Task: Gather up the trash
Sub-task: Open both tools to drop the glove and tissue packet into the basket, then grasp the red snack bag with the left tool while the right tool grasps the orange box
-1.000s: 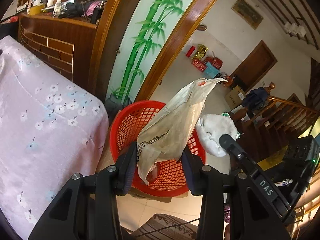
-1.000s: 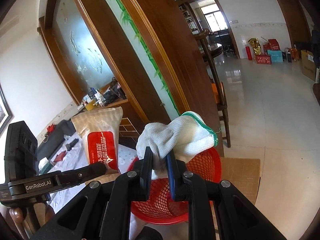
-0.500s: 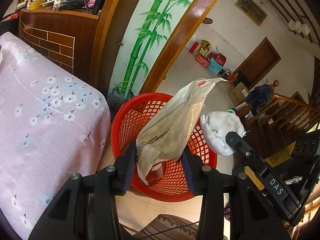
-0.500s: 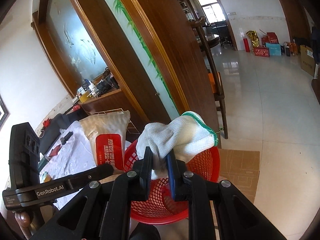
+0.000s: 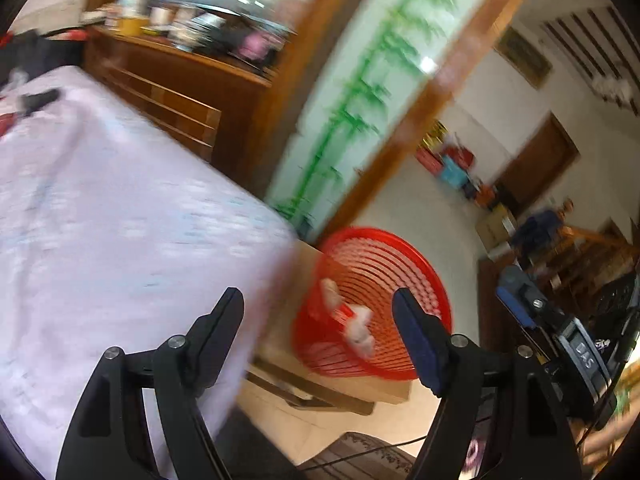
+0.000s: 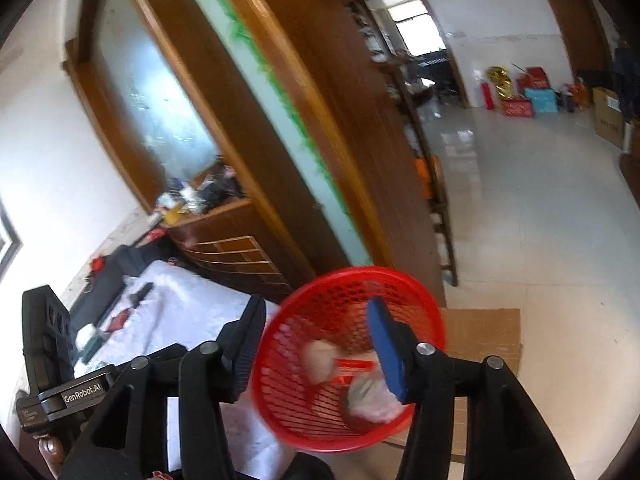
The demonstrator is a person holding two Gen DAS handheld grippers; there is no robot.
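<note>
"GenRobot.AI" stands on the left tool [image 6: 82, 393]; "DAS" on the right tool [image 5: 582, 356].

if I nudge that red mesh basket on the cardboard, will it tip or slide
The red mesh basket looks thin, openwork plastic, so probably light and likely to slide on the flat cardboard. Its rim seems wider than its base, so a high push might tip it. The few scraps inside add little weight.

The left gripper [image 5: 318, 320] is spread wide, nothing between its fingers. The right gripper [image 6: 316, 340] is likewise wide apart and empty, to the left gripper's right.
</note>
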